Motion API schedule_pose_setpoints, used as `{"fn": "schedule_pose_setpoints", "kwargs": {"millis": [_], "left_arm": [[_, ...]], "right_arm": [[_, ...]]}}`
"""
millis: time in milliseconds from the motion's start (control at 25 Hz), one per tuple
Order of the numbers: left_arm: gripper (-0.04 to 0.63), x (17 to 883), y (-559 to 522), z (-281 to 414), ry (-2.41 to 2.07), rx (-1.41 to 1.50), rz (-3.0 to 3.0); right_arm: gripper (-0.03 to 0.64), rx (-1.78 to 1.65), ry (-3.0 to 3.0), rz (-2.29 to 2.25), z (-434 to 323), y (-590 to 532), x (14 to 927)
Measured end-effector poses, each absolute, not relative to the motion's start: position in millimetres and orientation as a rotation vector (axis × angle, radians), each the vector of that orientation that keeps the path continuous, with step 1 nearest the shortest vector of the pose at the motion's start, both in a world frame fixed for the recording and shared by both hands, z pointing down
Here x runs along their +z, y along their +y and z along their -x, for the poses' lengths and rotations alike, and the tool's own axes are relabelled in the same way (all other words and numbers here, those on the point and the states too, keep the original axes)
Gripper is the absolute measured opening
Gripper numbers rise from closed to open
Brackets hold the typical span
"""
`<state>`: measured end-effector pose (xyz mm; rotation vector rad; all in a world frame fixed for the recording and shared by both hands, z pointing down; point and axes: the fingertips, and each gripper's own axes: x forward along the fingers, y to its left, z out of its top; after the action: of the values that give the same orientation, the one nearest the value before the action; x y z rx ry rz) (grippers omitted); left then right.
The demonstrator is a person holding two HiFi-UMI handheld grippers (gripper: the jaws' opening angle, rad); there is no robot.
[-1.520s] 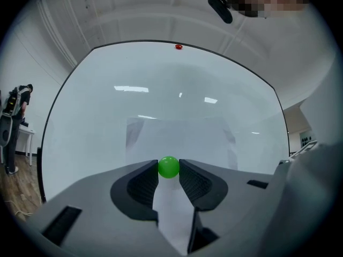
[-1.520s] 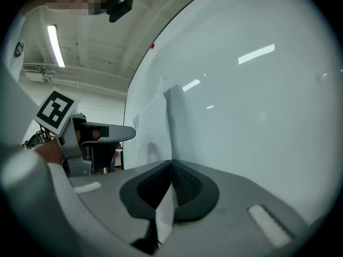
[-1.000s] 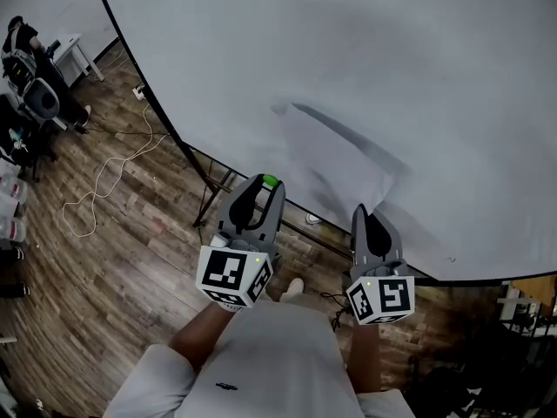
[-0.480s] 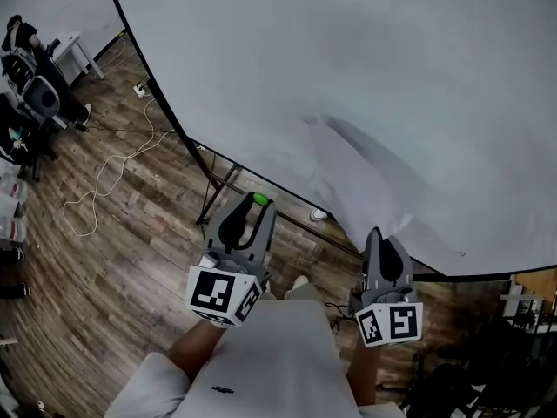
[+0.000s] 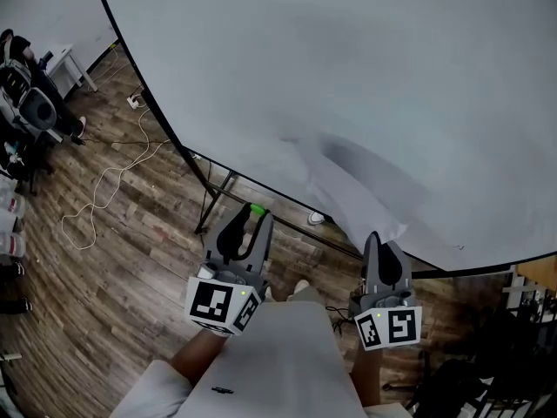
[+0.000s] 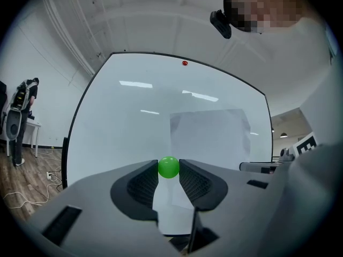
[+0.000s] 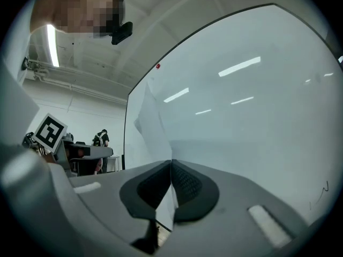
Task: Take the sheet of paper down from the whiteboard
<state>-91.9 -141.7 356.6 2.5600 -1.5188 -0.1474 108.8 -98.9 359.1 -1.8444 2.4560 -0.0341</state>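
Note:
The white sheet of paper (image 5: 348, 181) stands off the big whiteboard (image 5: 365, 59) and throws a shadow on it. My right gripper (image 5: 377, 238) is shut on the sheet's lower corner; in the right gripper view the paper (image 7: 153, 125) runs edge-on into the shut right gripper (image 7: 171, 164). My left gripper (image 5: 252, 219) is shut on a small green ball magnet (image 5: 257, 208). In the left gripper view that green magnet (image 6: 168, 166) sits between the tips of the left gripper (image 6: 168, 171), and the sheet (image 6: 209, 135) shows beyond them.
A red magnet (image 6: 185, 63) sits high on the board. Under the board's lower edge are its stand legs (image 5: 213, 194) on wood floor. A pale cable (image 5: 104, 181) loops across the floor at left. Chairs and a person (image 5: 22, 68) are at the far left.
Both grippers have drawn back from the board toward the person. The sheet came along in the right gripper and the green magnet in the left.

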Motion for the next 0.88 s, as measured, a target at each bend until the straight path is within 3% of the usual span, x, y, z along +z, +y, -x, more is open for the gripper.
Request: {"fn": "schedule_pose_setpoints", "kwargs": {"millis": [880], "left_arm": [[0.127,355.3,-139.2,90.3,-1.497,-0.128,-2.580]], "right_arm": [[0.009,-0.007,2.451,1.851,-101.9,-107.9,351.8]]}}
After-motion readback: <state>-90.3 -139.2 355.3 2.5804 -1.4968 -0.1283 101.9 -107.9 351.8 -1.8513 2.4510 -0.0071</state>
